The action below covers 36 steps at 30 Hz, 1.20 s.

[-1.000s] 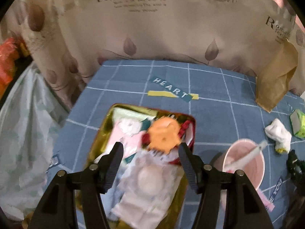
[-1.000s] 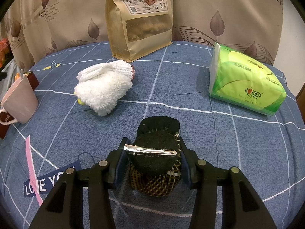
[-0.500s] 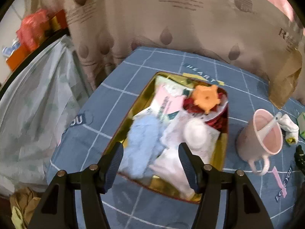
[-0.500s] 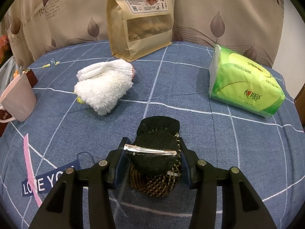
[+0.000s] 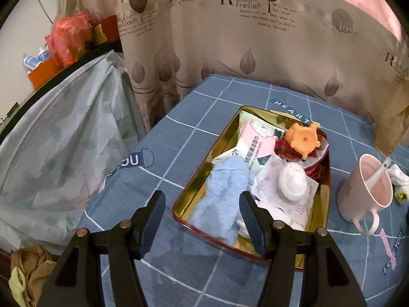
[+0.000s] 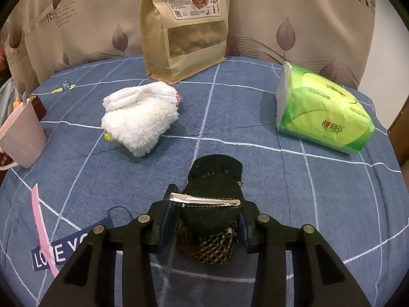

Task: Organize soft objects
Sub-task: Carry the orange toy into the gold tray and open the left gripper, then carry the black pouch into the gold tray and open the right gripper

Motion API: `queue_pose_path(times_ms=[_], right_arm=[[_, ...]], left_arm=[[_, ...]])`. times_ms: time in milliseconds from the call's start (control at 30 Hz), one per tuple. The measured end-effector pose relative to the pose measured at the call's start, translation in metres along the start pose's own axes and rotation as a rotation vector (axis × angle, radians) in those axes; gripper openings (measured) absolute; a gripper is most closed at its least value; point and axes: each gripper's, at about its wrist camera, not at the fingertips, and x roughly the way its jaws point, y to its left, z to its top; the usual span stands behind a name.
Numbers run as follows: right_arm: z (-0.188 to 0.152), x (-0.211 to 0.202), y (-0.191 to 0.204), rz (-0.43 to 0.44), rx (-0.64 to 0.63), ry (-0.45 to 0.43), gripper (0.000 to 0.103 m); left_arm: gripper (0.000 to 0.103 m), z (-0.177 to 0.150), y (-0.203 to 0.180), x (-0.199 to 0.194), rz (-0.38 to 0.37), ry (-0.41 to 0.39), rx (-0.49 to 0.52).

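My left gripper (image 5: pixel 200 211) is open and empty, above the near left corner of a gold tin tray (image 5: pixel 196 179). The tray holds a light blue fluffy cloth (image 5: pixel 225 197), a white round soft item (image 5: pixel 292 181) on a printed wrapper, a pink wipes pack (image 5: pixel 251 144), an orange toy (image 5: pixel 304 139) and a red cloth (image 5: pixel 315 168). My right gripper (image 6: pixel 205 211) is shut on a black hair bow with a silver clip (image 6: pixel 208 204), low over the blue tablecloth. A white fluffy sock bundle (image 6: pixel 139 120) lies ahead to the left.
A pink mug (image 5: pixel 365 192) with a spoon stands right of the tray; it also shows in the right wrist view (image 6: pixel 21 138). A kraft snack bag (image 6: pixel 185 25) and a green tissue pack (image 6: pixel 323 113) stand at the back. A plastic-covered heap (image 5: pixel 58 138) is beyond the table's left edge.
My left gripper has pulled back and to the left from the tray, leaving the light blue cloth in it. My right gripper has stayed still on the hair bow.
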Motion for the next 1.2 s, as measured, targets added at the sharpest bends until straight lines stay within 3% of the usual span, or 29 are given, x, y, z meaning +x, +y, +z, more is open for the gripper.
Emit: queue_pose_path(times_ms=[333,533,867,1200], right_arm=[[0.026,-0.030,0.025,0.013,-0.020,-0.058,0.037],[0.049,-0.054,0.067,0.072,-0.089,-0.111,0.037],[0.078,-0.079,0.182,0.265,-0.256,-0.146,0.037],[0.085,-0.071,0.310,0.449,-0.408,-0.109,0.037]], left_arm=[[0.062,-0.001,0.013,0.003,-0.007,-0.003,-0.072],[0.062,-0.001,0.022,0.004,0.000,-0.004,-0.105],[0.062,-0.004,0.052,0.010,0.029,0.016,-0.239],[0.062,-0.005,0.066,0.014,0.077,0.022,-0.279]])
